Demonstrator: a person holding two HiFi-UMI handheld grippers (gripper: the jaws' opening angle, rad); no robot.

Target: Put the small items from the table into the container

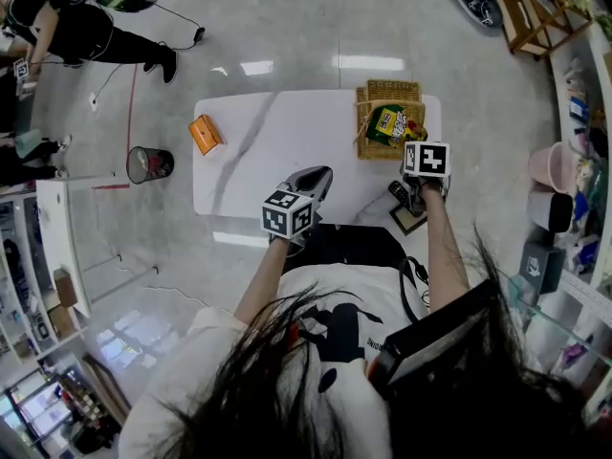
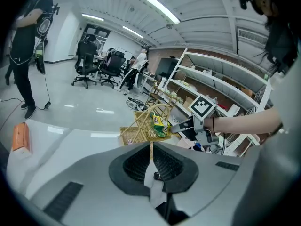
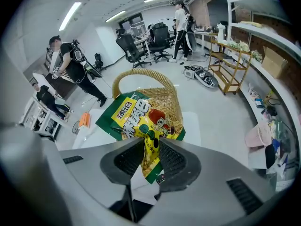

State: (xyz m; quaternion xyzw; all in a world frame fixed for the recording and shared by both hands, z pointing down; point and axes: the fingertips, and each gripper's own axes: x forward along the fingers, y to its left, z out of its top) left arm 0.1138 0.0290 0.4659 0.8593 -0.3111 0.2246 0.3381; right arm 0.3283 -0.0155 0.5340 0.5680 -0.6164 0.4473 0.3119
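A yellow-and-green snack packet point(image 3: 141, 119) hangs over the wicker basket point(image 3: 165, 98), its lower end pinched between the pads of my right gripper point(image 3: 150, 150), which is shut on it. In the head view the packet point(image 1: 387, 122) lies in the basket point(image 1: 390, 90) at the white table's far right corner, with the right gripper point(image 1: 407, 145) at the basket's near edge. My left gripper point(image 1: 321, 175) is shut and empty above the table's near edge. It looks towards the basket point(image 2: 139, 131) and the right gripper point(image 2: 182, 125). An orange box point(image 1: 205, 133) lies at the table's far left.
The white marble-look table point(image 1: 277, 132) stands on a glossy floor. A dark flat item point(image 1: 408, 216) sits by the table's near right corner. A mesh bin point(image 1: 149, 163) stands left of the table. Shelves point(image 1: 574, 113) line the right side. A person in black point(image 1: 86, 32) stands far left.
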